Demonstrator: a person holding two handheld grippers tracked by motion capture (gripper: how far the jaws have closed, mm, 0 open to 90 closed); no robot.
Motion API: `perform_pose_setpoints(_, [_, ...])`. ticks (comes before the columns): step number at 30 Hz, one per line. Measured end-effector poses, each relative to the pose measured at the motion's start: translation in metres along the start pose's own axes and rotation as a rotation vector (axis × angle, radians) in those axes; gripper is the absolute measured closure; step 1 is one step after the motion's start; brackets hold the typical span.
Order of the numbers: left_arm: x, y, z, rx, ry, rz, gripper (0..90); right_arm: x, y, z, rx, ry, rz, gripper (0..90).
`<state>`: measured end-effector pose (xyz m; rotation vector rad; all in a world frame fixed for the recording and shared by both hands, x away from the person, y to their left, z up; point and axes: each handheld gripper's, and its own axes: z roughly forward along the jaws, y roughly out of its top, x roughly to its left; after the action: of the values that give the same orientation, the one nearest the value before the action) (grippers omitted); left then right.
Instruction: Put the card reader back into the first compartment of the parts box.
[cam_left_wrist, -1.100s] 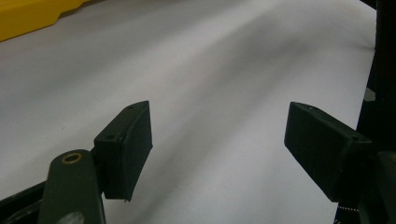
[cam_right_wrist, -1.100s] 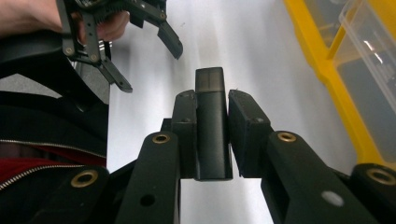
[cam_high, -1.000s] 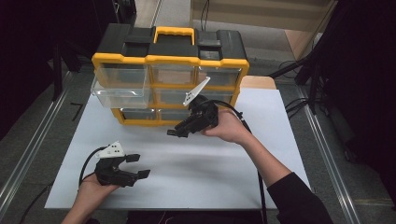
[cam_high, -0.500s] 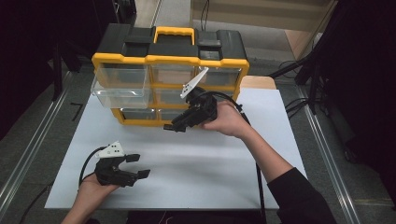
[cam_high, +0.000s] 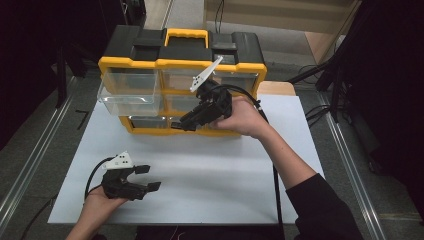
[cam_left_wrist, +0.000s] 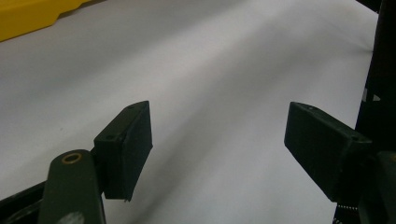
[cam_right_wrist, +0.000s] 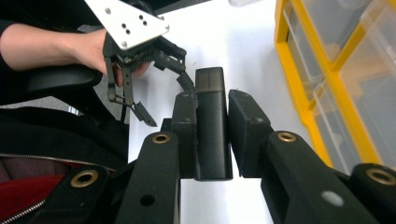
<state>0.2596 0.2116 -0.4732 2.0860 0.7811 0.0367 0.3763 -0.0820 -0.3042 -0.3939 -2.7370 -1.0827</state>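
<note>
— Biggest first?
— White table (cam_high: 210, 175), spread across most of the high view. At 12 o'clock on it, a yellow-and-black organiser (cam_high: 175, 75) with clear drawers, upper-left drawer (cam_high: 131, 94) pulled out toward 6 o'clock.

— And the right hand-held gripper (cam_high: 176, 125)?
— Raised just in front of the organiser's lower drawers, near the centre of the high view, held by the right hand (cam_high: 245, 117), jaws pointing toward 8 o'clock. Clenched on a small dark block (cam_right_wrist: 212, 126), seen plainly in the right gripper view: upright between the two pads, its top end sticking out past them. Possibly plastic, smooth and dark grey; hard to say more from this angle.

— Left hand-held gripper (cam_high: 147, 177)?
— Down at 7 o'clock on the table, low over the white surface, gripped by the left hand (cam_high: 100, 202). Released: jaws wide apart in the left gripper view, nothing but bare white table (cam_left_wrist: 210, 70) between the pads (cam_left_wrist: 128, 144). Also visible in the right gripper view (cam_right_wrist: 161, 100), at 11 o'clock, well apart from the held block.

— Smallest bits?
— Grey three-cornered plate (cam_high: 206, 74) on top of the right one, tilted up against the organiser's front.
</note>
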Motion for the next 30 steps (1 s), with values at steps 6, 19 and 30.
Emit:
perform_pose_setpoints(6, [0.000,0.000,0.000,-0.001,0.000,-0.001,24.6,0.001,0.010,-0.009,0.020,-0.006,0.007,71.0])
perform_pose_setpoints(19, [0.000,0.000,0.000,-0.002,0.001,0.000,24.7,0.000,0.025,-0.025,0.009,0.003,0.019,71.0])
perform_pose_setpoints(30, [0.000,0.000,0.000,-0.002,-0.001,0.004,25.0,0.002,0.043,-0.038,0.007,0.005,0.016,71.0])
